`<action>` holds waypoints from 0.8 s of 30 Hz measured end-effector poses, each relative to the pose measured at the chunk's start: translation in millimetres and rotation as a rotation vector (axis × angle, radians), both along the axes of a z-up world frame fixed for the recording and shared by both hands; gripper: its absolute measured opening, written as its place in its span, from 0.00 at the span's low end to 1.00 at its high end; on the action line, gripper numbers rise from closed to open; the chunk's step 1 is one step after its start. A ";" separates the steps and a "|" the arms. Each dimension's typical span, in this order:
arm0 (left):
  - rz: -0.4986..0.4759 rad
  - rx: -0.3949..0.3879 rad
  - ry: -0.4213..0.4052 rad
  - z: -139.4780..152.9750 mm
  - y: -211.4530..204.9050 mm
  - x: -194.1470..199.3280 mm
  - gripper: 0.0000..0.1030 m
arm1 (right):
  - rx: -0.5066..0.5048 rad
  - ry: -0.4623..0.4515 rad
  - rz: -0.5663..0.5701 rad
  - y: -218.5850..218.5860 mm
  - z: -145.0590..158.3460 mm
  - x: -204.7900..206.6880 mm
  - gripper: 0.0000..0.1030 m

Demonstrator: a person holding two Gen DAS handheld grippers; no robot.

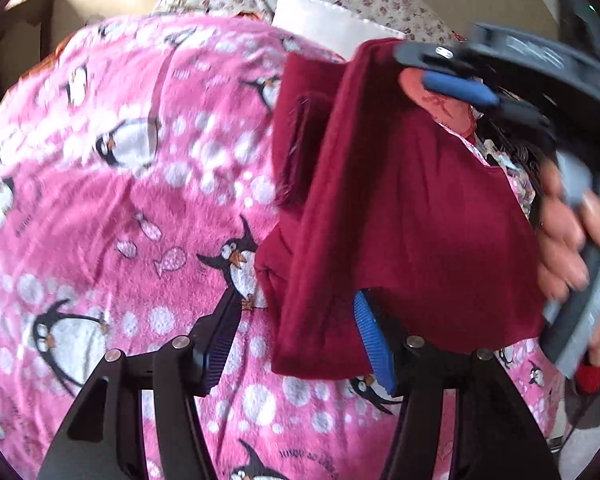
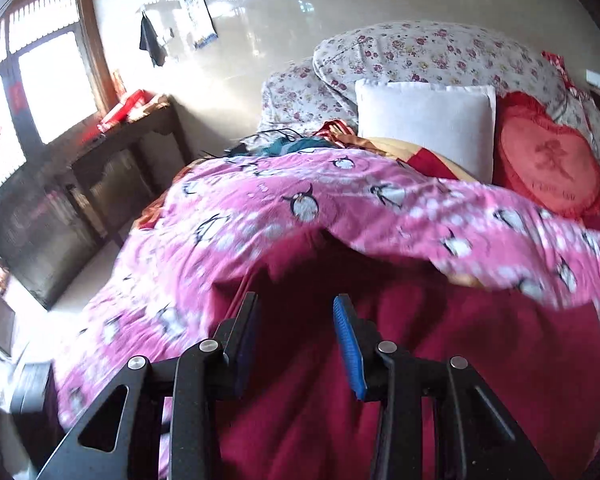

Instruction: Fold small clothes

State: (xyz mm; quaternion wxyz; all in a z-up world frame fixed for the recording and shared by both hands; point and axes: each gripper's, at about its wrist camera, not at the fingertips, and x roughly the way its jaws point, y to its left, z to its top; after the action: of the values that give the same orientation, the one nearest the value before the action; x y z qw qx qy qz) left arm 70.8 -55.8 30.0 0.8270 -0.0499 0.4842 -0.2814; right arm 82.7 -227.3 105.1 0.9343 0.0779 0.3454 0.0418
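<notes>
Both tongs stand apart, gripping nothing: the left gripper (image 1: 296, 344) straddles the dark red garment (image 1: 400, 216). The right gripper (image 2: 296, 344) hovers above it. Only its view shows the white pillow (image 2: 424, 124) and heart cushion (image 2: 548, 156) behind the pink penguin blanket (image 2: 300, 200).

Cam 1, my left wrist: sits behind the left gripper (image 1: 296, 344), tilted down, v. close to the penguin blanket (image 1: 100, 208).
Cam 2, my right wrist: behind the right gripper (image 2: 296, 336), shallower tilt, faces up the bed to the white pillow (image 2: 428, 120) & window (image 2: 48, 80).
Shared: blanket, maroon garment (image 1: 412, 208), pillow.
</notes>
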 end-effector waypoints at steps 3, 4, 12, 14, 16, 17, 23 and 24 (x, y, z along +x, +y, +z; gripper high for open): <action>0.009 -0.042 0.036 -10.8 6.7 6.6 0.61 | -0.027 0.048 -0.019 9.1 -16.0 35.7 0.26; 0.007 -0.052 0.038 -11.4 8.0 7.6 0.61 | -0.032 0.059 -0.014 10.7 -22.0 43.1 0.26; 0.011 -0.068 0.021 -8.8 10.5 8.2 0.66 | -0.071 0.120 -0.016 22.8 -49.2 70.3 0.27; 0.024 -0.079 0.019 -8.3 11.7 6.8 0.67 | -0.039 0.125 -0.010 18.1 -42.2 64.0 0.33; 0.050 -0.092 0.003 -6.4 22.9 2.9 0.71 | -0.006 0.136 -0.026 12.7 -33.2 57.0 0.63; 0.076 -0.100 -0.013 -4.7 28.2 0.9 0.75 | 0.038 0.129 -0.034 9.7 -27.3 51.0 0.74; 0.108 -0.145 -0.007 -9.8 39.6 0.3 0.89 | 0.017 0.185 0.013 41.6 -26.7 54.7 0.89; 0.105 -0.137 -0.011 -11.3 36.1 2.9 0.91 | -0.009 0.200 0.023 49.0 -30.7 57.6 0.89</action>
State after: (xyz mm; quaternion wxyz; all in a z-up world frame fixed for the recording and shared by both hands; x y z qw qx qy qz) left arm 73.7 -19.7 18.7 0.8378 -0.1302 0.4559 -0.2707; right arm 140.3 -178.4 74.4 0.8950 0.0734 0.4380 0.0427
